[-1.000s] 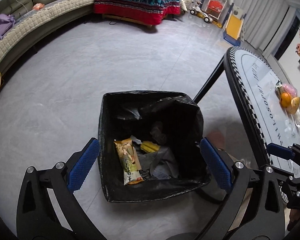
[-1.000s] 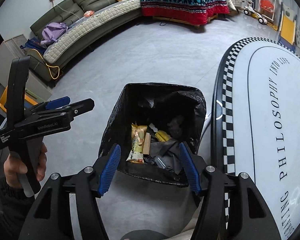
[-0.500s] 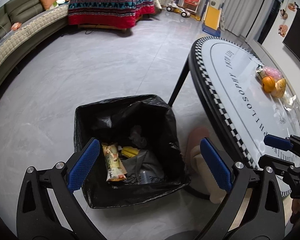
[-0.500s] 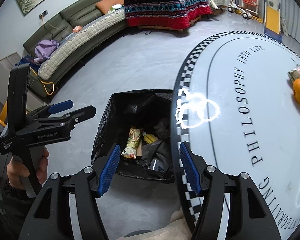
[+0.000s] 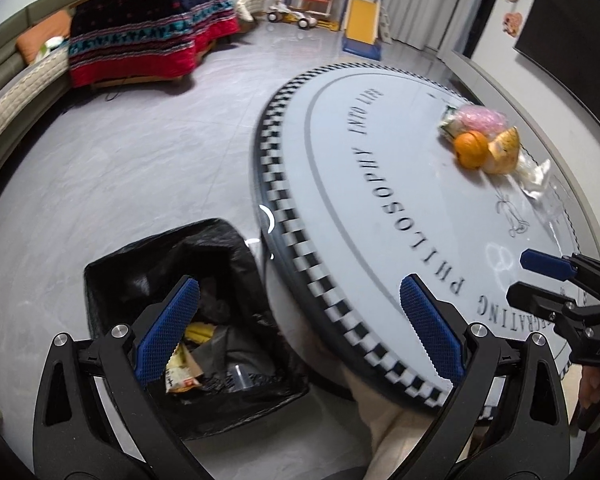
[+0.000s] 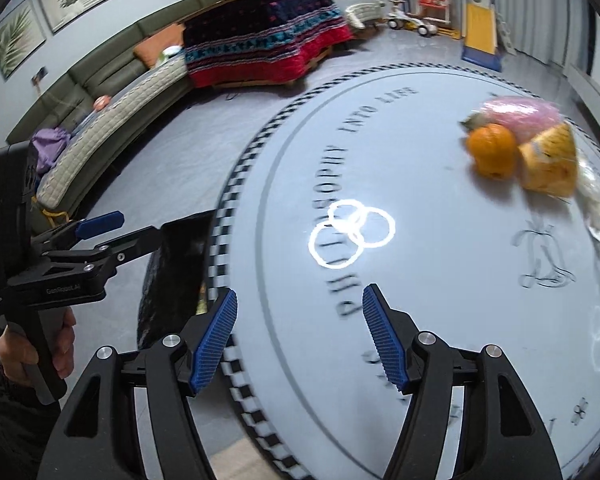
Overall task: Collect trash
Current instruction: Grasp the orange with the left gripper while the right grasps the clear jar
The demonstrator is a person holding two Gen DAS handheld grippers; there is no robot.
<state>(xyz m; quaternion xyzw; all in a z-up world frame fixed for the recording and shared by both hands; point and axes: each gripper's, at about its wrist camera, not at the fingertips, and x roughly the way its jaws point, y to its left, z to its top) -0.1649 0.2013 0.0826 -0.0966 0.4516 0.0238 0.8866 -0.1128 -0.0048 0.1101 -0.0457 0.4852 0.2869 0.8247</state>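
The black-lined square bin point(image 5: 188, 320), lower left, already holds wrappers. An orange, yellow wrapper and crumpled plastic point(image 6: 540, 160) remain upper right on the round grey table point(image 6: 420, 280). Left tool point(image 5: 300, 320) and right tool point(image 6: 300, 332) stand wide, the right having just been opening, both empty.

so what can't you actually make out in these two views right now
- Trash bin, left wrist view: its contents are partly hidden by the left gripper finger and dark liner folds.
- Same bin, right wrist view: mostly cut off behind the table edge.
- Pile beside the orange: motion blur; the yellow and pink items cannot be identified.
- Clear wrapper: blurred, its outline is unclear.
- Right gripper: open, empty.
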